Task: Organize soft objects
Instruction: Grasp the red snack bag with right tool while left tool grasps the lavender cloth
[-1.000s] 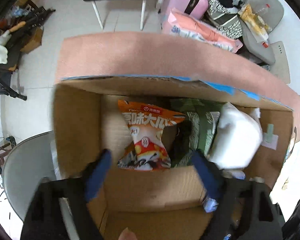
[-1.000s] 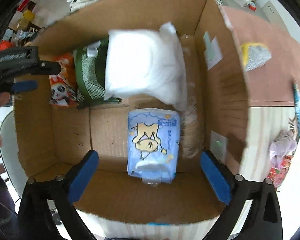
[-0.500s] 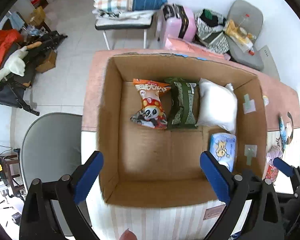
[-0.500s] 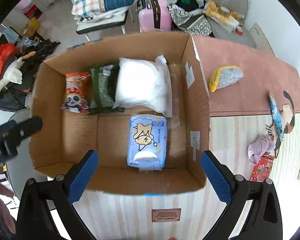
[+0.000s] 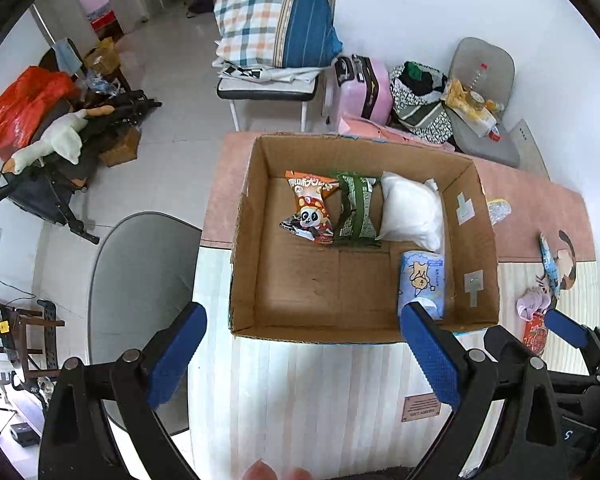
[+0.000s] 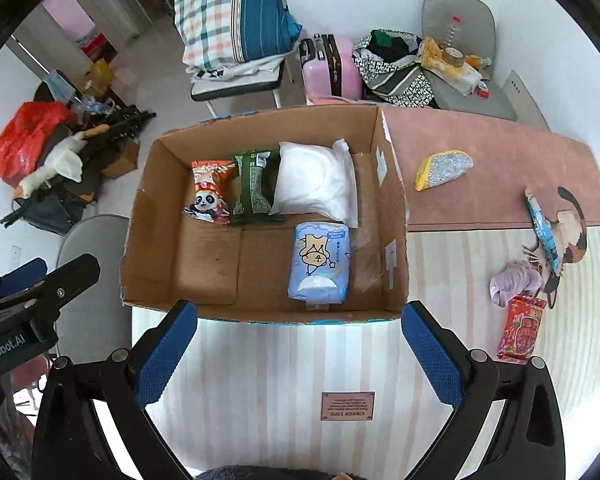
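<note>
The box (image 6: pixel 188 240) sits open on the table (image 6: pixel 480 160). Along its far wall lie a panda snack (image 6: pixel 209 192), a green pack (image 6: pixel 253 186) and a white bag (image 6: pixel 316 182), side by side; a blue tissue pack (image 6: pixel 320 266) lies nearer, just before the bag. The left gripper (image 5: pixel 300 356), its jaws just opened wide, and the right gripper (image 6: pixel 300 354), jaws apart, hover empty above the box's near wall.

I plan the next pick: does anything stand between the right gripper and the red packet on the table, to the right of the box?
Nothing visible blocks it. The right gripper is open and empty above the table, and the red packet lies uncovered to its right, outside the cardboard box. A lilac cloth bundle touches only its far end.
</note>
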Demonstrator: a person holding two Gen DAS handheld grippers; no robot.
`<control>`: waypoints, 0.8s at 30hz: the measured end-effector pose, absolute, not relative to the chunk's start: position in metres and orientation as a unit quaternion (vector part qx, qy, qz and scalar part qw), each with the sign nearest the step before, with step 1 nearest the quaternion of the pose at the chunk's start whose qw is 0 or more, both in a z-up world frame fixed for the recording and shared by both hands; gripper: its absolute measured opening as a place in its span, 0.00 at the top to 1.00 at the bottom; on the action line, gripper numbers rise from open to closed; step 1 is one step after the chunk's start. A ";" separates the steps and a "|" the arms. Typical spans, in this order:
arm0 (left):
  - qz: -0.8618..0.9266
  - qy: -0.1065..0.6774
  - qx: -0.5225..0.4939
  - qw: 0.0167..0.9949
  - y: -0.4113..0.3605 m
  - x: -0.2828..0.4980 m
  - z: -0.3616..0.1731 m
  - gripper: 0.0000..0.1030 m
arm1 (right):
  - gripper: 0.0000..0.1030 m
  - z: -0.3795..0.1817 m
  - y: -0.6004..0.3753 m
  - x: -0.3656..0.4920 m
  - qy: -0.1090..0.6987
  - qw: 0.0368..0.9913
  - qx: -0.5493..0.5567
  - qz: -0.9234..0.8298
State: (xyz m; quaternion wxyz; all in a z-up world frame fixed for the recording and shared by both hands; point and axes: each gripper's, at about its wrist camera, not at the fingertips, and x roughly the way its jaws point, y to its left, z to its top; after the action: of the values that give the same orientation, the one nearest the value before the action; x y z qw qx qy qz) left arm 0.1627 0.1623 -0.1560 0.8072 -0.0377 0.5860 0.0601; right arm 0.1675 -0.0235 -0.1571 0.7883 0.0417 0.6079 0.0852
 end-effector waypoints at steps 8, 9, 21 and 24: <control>0.042 0.565 0.029 0.823 0.087 0.175 -0.143 0.01 | 0.00 -0.158 -0.106 0.161 0.596 0.795 0.093 0.063; 0.033 0.561 0.053 0.826 0.069 0.179 -0.143 0.01 | 0.00 -0.161 -0.123 0.161 0.600 0.792 0.100 0.053; -0.109 0.542 0.346 0.758 -0.182 0.236 -0.247 0.01 | 0.05 -0.325 -0.352 0.154 0.692 0.686 0.171 -0.145; -0.132 0.556 0.375 0.730 -0.219 0.245 -0.277 0.01 | 0.19 -0.363 -0.372 0.152 0.714 0.655 0.202 -0.143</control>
State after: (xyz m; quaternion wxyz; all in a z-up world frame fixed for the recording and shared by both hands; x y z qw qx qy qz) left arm 0.2455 -0.2190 -0.2767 0.7299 0.3747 0.5563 -0.1320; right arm 0.1517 -0.3722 -0.3630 0.6551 0.2017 0.7140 -0.1426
